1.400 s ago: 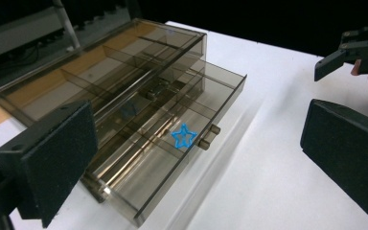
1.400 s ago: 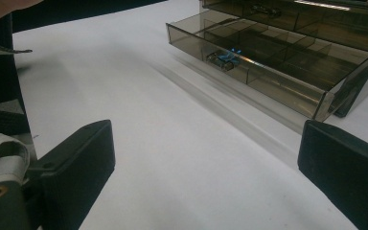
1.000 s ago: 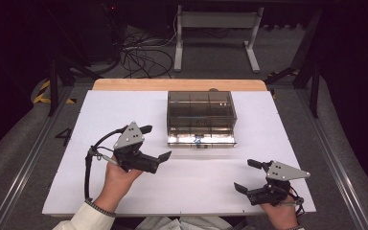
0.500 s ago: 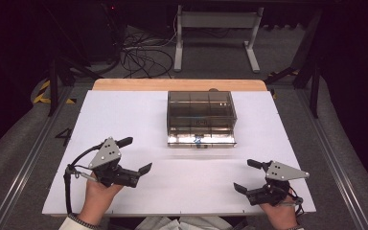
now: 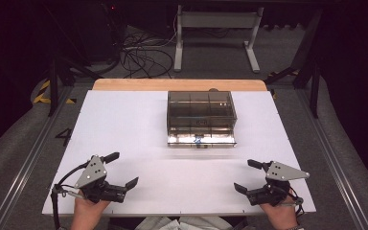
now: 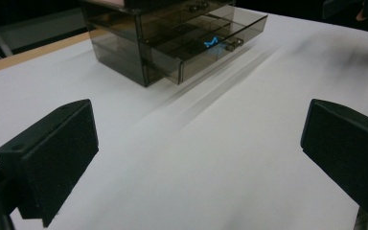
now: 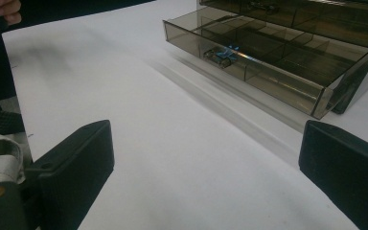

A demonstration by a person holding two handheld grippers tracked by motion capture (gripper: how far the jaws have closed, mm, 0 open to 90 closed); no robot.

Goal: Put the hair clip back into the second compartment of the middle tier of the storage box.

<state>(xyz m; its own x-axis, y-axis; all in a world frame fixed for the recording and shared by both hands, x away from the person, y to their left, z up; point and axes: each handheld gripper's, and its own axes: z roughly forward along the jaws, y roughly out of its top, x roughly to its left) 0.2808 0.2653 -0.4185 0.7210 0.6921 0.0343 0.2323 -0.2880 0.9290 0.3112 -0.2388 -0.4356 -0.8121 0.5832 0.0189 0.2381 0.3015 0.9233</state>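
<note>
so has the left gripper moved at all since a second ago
Yes. The left gripper has pulled back from beside the drawer box toward the table's near edge, jaws open.

One smoky clear drawer box [image 5: 201,116] sits at the far middle of the white bench [image 5: 124,124] — one drawer pulled out, with one small blue object [image 5: 197,140] inside. Two tongs — the left tongs [image 5: 121,169] and the right tongs [image 5: 247,176] — one at each near corner, each in one hand.

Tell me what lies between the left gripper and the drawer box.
Nothing: bare white table between left gripper and drawer box, clear in the high view.
</note>
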